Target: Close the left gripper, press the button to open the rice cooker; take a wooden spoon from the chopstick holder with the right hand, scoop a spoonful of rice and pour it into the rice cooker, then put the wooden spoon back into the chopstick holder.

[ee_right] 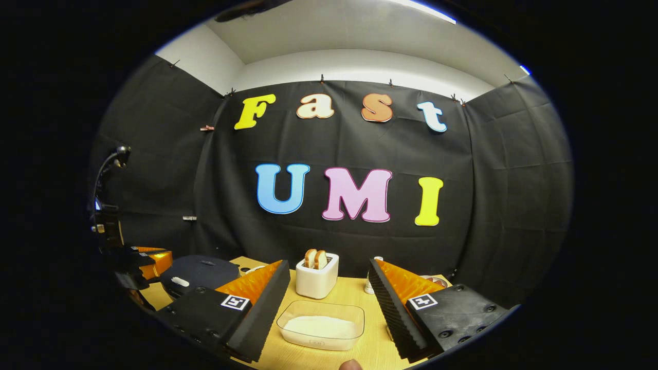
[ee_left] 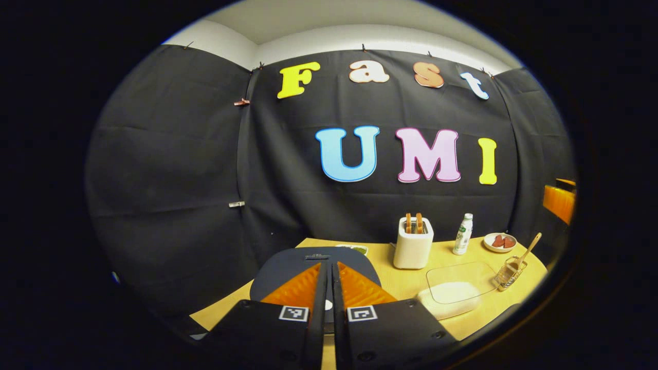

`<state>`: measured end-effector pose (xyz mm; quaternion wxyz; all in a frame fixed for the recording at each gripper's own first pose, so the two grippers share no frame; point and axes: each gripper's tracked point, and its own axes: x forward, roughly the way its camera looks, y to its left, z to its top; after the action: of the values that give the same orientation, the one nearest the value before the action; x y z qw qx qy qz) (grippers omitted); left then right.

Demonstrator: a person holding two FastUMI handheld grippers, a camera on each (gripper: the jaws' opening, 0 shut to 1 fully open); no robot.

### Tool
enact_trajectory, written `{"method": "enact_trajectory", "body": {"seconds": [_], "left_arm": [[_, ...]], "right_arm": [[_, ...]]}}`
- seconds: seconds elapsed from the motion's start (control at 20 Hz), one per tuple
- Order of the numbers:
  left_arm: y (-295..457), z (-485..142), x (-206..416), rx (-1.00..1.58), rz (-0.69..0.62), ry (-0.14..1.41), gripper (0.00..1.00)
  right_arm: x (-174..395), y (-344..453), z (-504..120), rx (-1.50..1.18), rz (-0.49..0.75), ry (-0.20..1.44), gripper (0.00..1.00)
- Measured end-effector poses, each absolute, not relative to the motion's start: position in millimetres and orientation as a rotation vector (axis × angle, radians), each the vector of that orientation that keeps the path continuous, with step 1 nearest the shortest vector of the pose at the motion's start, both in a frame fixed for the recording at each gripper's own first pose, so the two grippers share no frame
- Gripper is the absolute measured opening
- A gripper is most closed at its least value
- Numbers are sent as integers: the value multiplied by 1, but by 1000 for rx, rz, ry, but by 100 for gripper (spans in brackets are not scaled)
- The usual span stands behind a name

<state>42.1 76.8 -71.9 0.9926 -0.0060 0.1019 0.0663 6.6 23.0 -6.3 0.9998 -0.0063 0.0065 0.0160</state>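
Pale wood-grain table (ee_right: pixel 329 359) stands in a booth walled with black cloth under a white ceiling. In the left gripper view the left gripper (ee_left: pixel 329 280) hangs just above the dark, rounded rice cooker (ee_left: pixel 288 267), its ribbed fingers drawn together with only a thin slit between them, grasping nothing; the cooker's lid is down. Beyond it stand a white toaster (ee_left: pixel 413 244) with two slices of bread, a slim white bottle (ee_left: pixel 463 234) and a small dish (ee_left: pixel 499 242) of reddish pieces. The wooden spoon (ee_left: pixel 529 250) leans in the wire chopstick holder (ee_left: pixel 508 273) near the table's far right edge. A clear plastic tub of white rice (ee_right: pixel 321 325) lies between the toaster and the holder. In the right gripper view the right gripper (ee_right: pixel 329 288) is spread wide and empty, framing the tub and toaster.
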Motion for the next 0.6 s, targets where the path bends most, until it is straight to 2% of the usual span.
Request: {"method": "enact_trajectory", "body": {"seconds": [0.3, 0.55, 0.6], "left_arm": [[87, -128, 56, -19, 110, 398, 5], [91, -157, 57, -35, 113, 498, 5], [90, -152, 58, -22, 108, 488, 8]], "right_arm": [[10, 31, -7, -20, 41, 11, 96], [11, 35, -7, -25, 50, 7, 96], [11, 35, -7, -25, 51, 8, 96]]}}
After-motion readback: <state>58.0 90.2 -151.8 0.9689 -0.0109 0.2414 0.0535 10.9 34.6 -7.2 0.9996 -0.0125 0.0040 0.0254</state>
